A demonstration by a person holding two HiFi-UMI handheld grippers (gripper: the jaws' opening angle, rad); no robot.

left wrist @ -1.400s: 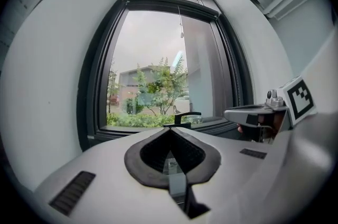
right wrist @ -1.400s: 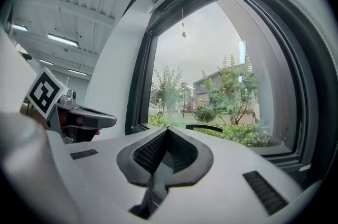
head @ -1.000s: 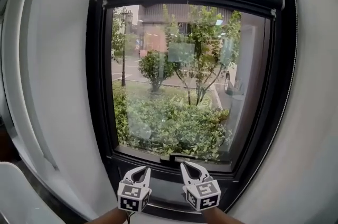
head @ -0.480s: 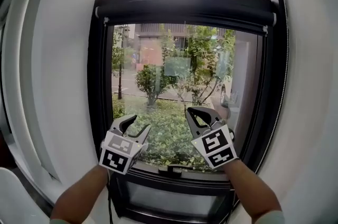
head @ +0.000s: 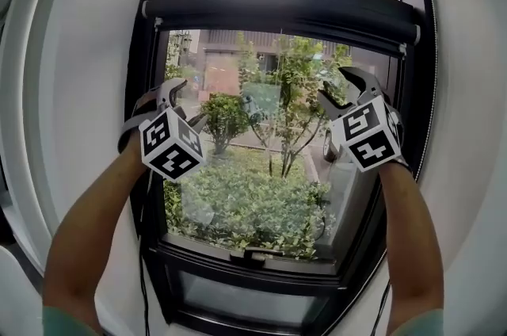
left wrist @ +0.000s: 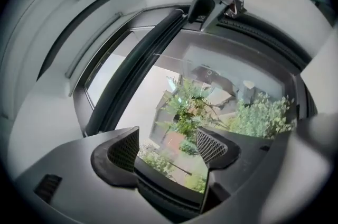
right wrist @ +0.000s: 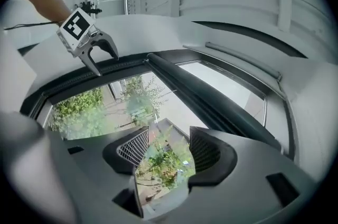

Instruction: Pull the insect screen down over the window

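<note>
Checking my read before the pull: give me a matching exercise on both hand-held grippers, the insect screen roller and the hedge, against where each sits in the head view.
1 left hand-held gripper
2 right hand-held gripper
3 insect screen roller
4 hedge

A across the top of the window
B outside, beyond the window
C raised at the window's right side
D raised at the window's left side

Pairs: 1-D, 2-C, 3-A, 4-B. Both grippers' jaws have just been opening, with nothing between them.

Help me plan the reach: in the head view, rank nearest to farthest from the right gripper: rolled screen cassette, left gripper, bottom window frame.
1. Rolled screen cassette, just above the right gripper.
2. Left gripper, across to the left.
3. Bottom window frame, far below.
</note>
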